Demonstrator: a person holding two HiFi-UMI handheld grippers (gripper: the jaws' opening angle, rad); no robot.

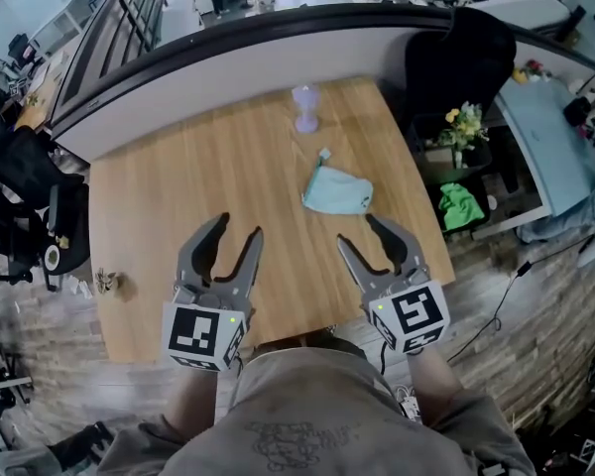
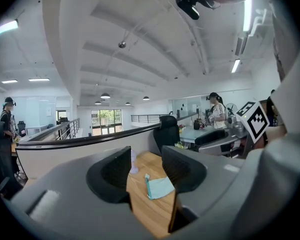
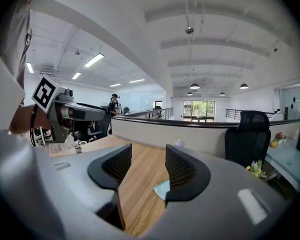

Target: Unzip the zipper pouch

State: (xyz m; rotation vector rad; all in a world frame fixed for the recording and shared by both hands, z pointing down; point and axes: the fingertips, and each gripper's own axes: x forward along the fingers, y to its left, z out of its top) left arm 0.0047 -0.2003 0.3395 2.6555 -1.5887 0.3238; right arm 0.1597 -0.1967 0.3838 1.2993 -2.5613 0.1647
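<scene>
Pouch (image 1: 337, 191) on table (image 1: 178, 196), clear ahead of right tongs (image 1: 358, 228) and left tongs (image 1: 238, 226), both wide open and empty.

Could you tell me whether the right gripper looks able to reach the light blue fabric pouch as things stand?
Probably yes: the right gripper hangs open and empty, only bare wooden tabletop lies between it and the light blue fabric pouch, and the pale purple cup stands beyond.

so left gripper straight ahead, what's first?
Probably the teal pouch, framed between the left gripper's open jaws, only bare table before it. Height is unclear, so it might pass over.
</scene>
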